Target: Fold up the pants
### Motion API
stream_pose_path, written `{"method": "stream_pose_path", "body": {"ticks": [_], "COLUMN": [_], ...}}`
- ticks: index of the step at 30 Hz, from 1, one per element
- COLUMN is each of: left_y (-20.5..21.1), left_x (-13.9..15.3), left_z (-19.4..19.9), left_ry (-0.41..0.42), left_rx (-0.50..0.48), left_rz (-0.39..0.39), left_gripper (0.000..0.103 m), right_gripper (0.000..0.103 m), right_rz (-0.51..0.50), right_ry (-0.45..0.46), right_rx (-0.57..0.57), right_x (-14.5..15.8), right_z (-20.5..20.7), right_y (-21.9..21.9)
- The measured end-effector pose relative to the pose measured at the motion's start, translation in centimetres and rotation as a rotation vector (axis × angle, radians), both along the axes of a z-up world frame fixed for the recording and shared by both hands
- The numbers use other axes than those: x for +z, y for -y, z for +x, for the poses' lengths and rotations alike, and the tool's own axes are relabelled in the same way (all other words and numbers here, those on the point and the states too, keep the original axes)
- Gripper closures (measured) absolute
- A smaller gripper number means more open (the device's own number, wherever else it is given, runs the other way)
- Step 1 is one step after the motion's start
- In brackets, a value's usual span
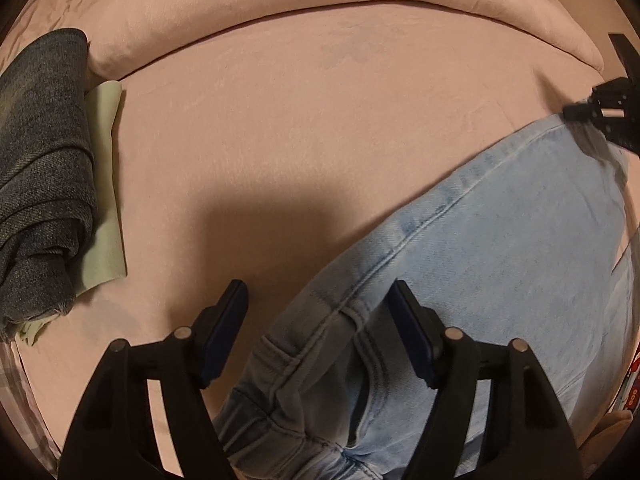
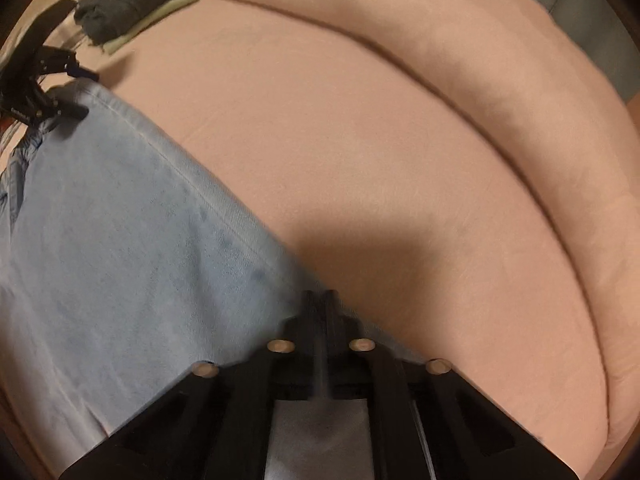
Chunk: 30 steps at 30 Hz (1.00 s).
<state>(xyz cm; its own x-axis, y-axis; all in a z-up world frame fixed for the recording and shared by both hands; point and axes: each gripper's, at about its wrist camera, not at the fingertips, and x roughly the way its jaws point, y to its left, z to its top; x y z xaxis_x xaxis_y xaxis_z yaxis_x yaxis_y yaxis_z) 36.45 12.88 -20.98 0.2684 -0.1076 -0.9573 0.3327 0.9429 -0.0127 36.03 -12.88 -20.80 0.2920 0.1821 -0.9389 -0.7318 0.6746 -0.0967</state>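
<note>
the light blue jeans (image 1: 500, 248) lie flat on a pink bedsheet (image 1: 300, 128), and they serve as the landmark here. in the left wrist view they stretch from the waistband end at the bottom of the frame, with its seams and belt loops, up toward the right edge.

the left gripper (image 1: 318, 322) hangs over the waistband end of the jeans with its two fingers spread wide; one dark pad (image 1: 226, 332) sits off the jeans' edge above the sheet, the other above the denim. nothing is between them. whether the tips touch the cloth cannot be told.

the right gripper (image 2: 320, 300) is at the far end of the jeans from the waistband. in the right wrist view its fingers are pressed together with pale denim bunched just under them; it appears to be pinching the edge of the jeans, though the fabric between the tips is hidden. in the left wrist view the same gripper shows small and blurred at the jeans' far corner.

away from the jeans, across the open sheet, a folded dark denim garment (image 1: 44, 184) lies on top of a pale green cloth (image 1: 106, 200). beyond the jeans' long seam edge, a rolled pink duvet (image 1: 320, 4) runs along the sheet. the left gripper's shadow (image 1: 272, 216) falls on the sheet just beside the jeans.
</note>
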Motion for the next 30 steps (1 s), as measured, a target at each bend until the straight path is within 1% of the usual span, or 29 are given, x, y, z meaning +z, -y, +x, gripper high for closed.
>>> {"method": "stream_pose_path", "body": {"ticks": [2, 3, 5, 6, 7, 8, 9, 10, 11, 12, 13, 15, 17, 19, 21, 22, 23, 24, 25, 26, 27, 28, 29, 30], "left_y": [0.5, 0.3, -0.2, -0.4, -0.8, -1.1, -1.4, -2.0, -2.4, -3.3, -3.7, -4.3, -6.1, -6.5, -7.5, -7.2, -6.9, -6.7, -6.6, -6.3, -4.7, -3.4, -2.8, -1.2], "left_x": [-0.2, -0.2, 0.0, 0.2, 0.7, 1.2, 1.7, 1.9, 2.0, 2.0, 2.0, 2.2, 2.4, 2.3, 1.7, 1.0, 1.0, 0.9, 0.8, 0.8, 0.4, 0.2, 0.4, 0.4], "left_z": [0.1, 0.0, -0.2, -0.2, -0.4, -0.7, -1.3, -1.5, -1.8, -2.4, -2.6, -3.0, -3.2, -3.7, -4.1, -3.9, -2.9, -2.7, -2.6, -2.8, -2.8, -3.1, -3.5, -4.3], "left_ry": [0.005, 0.003, -0.001, 0.001, 0.013, 0.029, 0.037, 0.041, 0.045, 0.044, 0.038, 0.031, 0.02, 0.01, -0.013, -0.025, -0.033, -0.035, -0.034, -0.027, -0.015, 0.003, 0.021, 0.038], "left_rx": [0.01, 0.014, 0.022, 0.025, 0.024, 0.024, 0.027, 0.031, 0.036, 0.049, 0.059, 0.074, 0.056, 0.024, 0.017, 0.018, 0.02, 0.024, 0.019, 0.003, -0.013, -0.035, -0.053, -0.065], "left_rz": [0.003, 0.003, 0.005, 0.012, 0.012, 0.003, -0.006, -0.015, -0.015, -0.009, -0.015, -0.054, -0.083, -0.075, -0.067, -0.062, -0.051, -0.039, -0.04, -0.048, -0.048, -0.035, -0.013, 0.006], "left_gripper": [0.03, 0.03, 0.029, 0.028, 0.027, 0.024, 0.019, 0.018, 0.018, 0.018, 0.018, 0.018, 0.018, 0.018, 0.019, 0.019, 0.02, 0.025, 0.029, 0.039, 0.049, 0.053, 0.06, 0.067], "right_gripper": [0.103, 0.103, 0.103, 0.103, 0.103, 0.102, 0.093, 0.074, 0.062, 0.042, 0.04, 0.04, 0.04, 0.04, 0.04, 0.04, 0.04, 0.041, 0.052, 0.059, 0.071, 0.082, 0.085, 0.089], "right_rz": [-0.002, -0.041, -0.083, -0.08, -0.043, 0.006, 0.06, 0.1, 0.129, 0.136, 0.134, 0.122, 0.119, 0.106, 0.047, 0.032, 0.027, 0.029, 0.033, 0.035, 0.019, 0.005, -0.021, -0.055], "right_ry": [0.045, 0.061, 0.023, 0.044, 0.053, 0.054, 0.041, 0.019, -0.01, -0.023, -0.027, -0.035, -0.041, -0.067, -0.101, -0.116, -0.114, -0.108, -0.117, -0.126, -0.116, -0.104, -0.08, -0.048], "right_rx": [-0.046, -0.081, -0.095, -0.094, -0.107, -0.115, -0.105, -0.078, -0.037, -0.006, 0.025, 0.069, 0.091, 0.093, 0.086, 0.087, 0.091, 0.097, 0.099, 0.107, 0.126, 0.141, 0.157, 0.168], "right_x": [0.2, -0.4, -1.9, -1.6, -0.7, 0.1, 1.0, 1.7, 2.1, 2.2, 2.1, 1.3, 0.1, -1.2, -2.2, -2.9, -3.3, -3.3, -3.3, -3.3, -3.2, -3.1, -3.0, -3.2], "right_z": [0.4, 0.9, 1.1, 1.0, 1.0, 1.0, 0.7, 0.5, 0.2, -0.2, -0.5, -0.6, 0.4, 1.1, 1.4, 1.1, 1.1, 1.0, 0.9, 0.7, 0.1, -0.4, -1.2, -2.1], "right_y": [-0.1, 0.0, -1.4, -1.6, -1.6, -1.7, -2.3, -3.1, -4.1, -5.2, -6.4, -8.4, -10.2, -12.4, -13.0, -12.3, -12.8, -13.0, -13.3, -13.7, -14.1, -14.4, -15.0, -15.6]}}
